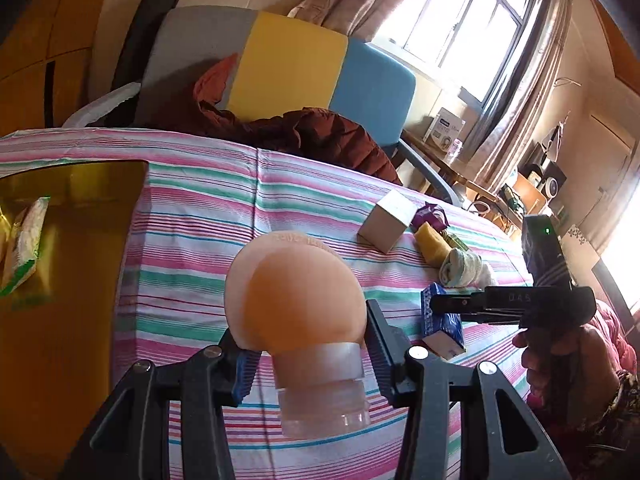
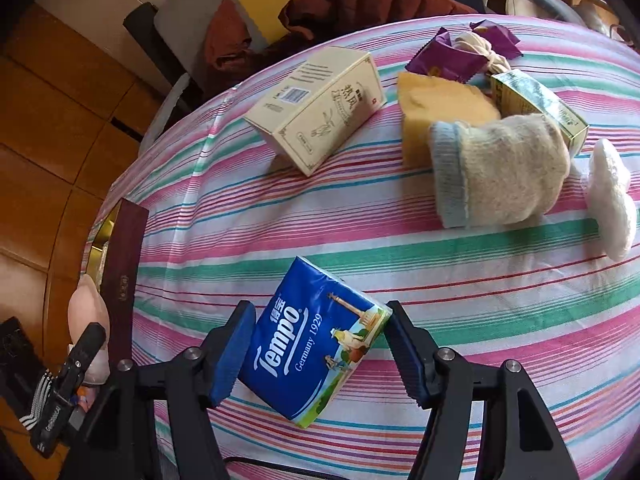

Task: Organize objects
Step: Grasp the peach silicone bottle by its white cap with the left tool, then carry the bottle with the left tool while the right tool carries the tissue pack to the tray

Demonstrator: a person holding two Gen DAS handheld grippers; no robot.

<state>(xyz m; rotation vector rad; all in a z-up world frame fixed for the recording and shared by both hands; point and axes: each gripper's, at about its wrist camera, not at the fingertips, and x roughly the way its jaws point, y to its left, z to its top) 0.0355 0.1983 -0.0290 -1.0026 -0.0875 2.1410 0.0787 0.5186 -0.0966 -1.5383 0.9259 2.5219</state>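
Our left claw [image 1: 306, 356] snug round the orange bottle [image 1: 298, 300] beside the gold box [image 1: 100, 184], right claw [image 2: 320, 354] pinching the Tempo pack [image 2: 316, 344], bare striped sheet [image 2: 240, 216] ahead.

Candy stripes, and colours around the cream box

The striped sheet [image 2: 400, 248] runs pink, green, white and red. On it, the cream box [image 2: 316, 108] carries dark print; right of it lie a yellow sponge [image 2: 440, 108], purple wrapper [image 2: 440, 56] and beige sock [image 2: 504, 176] with pale blue cuff; nearer than it, a blue tissue pack [image 2: 316, 360] with white lettering. The bottle [image 1: 296, 300] is peach with a clear cap.
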